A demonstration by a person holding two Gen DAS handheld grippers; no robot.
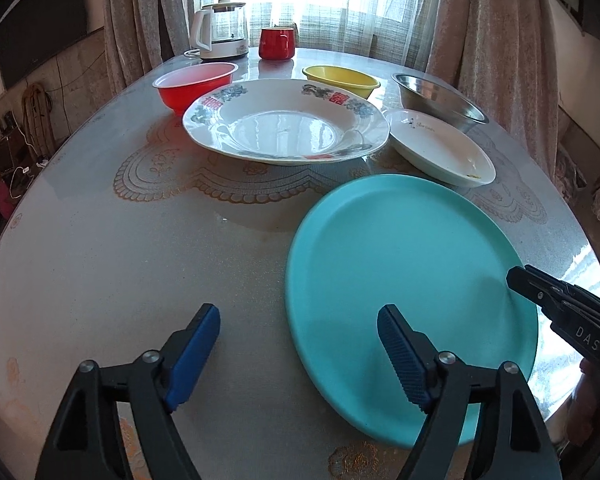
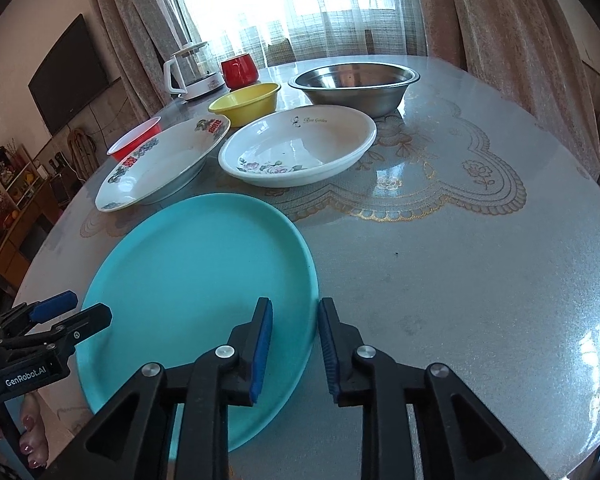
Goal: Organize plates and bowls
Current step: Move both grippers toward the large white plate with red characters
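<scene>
We hold the left gripper (image 1: 298, 354) with its jaws spread wide over the near left rim of the turquoise plate (image 1: 412, 280), one pad over the bare table (image 1: 140, 248) and the other over the plate, gripping nothing. Our right gripper (image 2: 294, 346) has its jaws partly apart, straddling that plate's right rim without pinching it. Ahead of both tools sit the patterned plate (image 1: 286, 122) and white oval dish (image 2: 298, 146), with the red bowl (image 1: 194, 84), yellow bowl (image 2: 246, 102) and steel bowl (image 2: 354, 82) farther off.
</scene>
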